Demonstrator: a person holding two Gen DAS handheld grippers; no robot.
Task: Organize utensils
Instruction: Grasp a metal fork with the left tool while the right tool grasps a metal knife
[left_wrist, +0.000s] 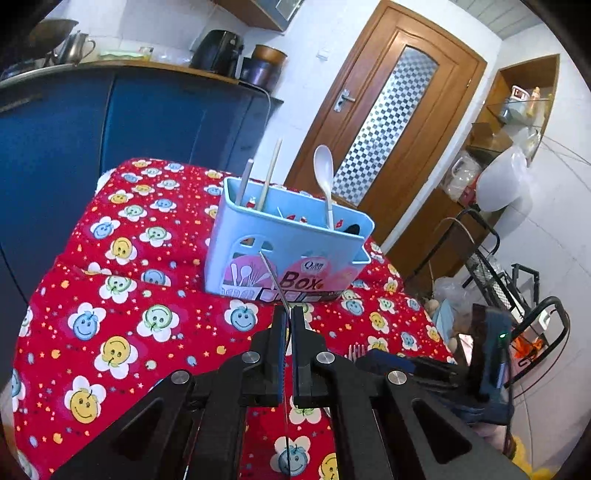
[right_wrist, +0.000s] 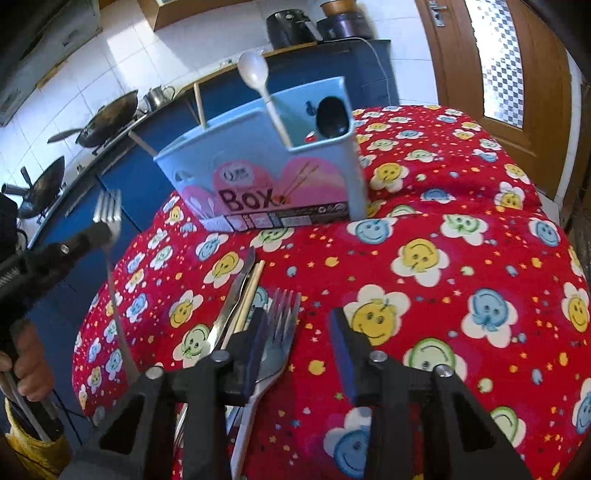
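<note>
While the left tongs (left_wrist: 289, 314) point down and forward over the bench (left_wrist: 110, 332), they are clenched on a metal fork (right_wrist: 108, 210), pinched edge-on between the black fingers; the right wrist view shows its tines up and its thin handle hanging down, lifted clear of the cloth, with a hand (right_wrist: 27, 365) gripping the tool at the near left. The right tongs (right_wrist: 299, 325) hang lower and steeper, their blue-padded fingers apart, straddling nothing firmly; a second steel fork (right_wrist: 280, 332) lies on the cloth against the left pad. Just left of it lie a table knife (right_wrist: 236, 295) and a pale wooden chopstick (right_wrist: 251, 291). A red cloth printed with smiling flowers covers the bench. At the far side stands a light blue plastic utensil box (left_wrist: 288, 251) with cut-outs and a pink label; it holds two chopsticks (left_wrist: 269, 173) at its left end, and a white plastic spoon (left_wrist: 325, 177) and a black spoon (right_wrist: 330, 116) at its right.
</note>
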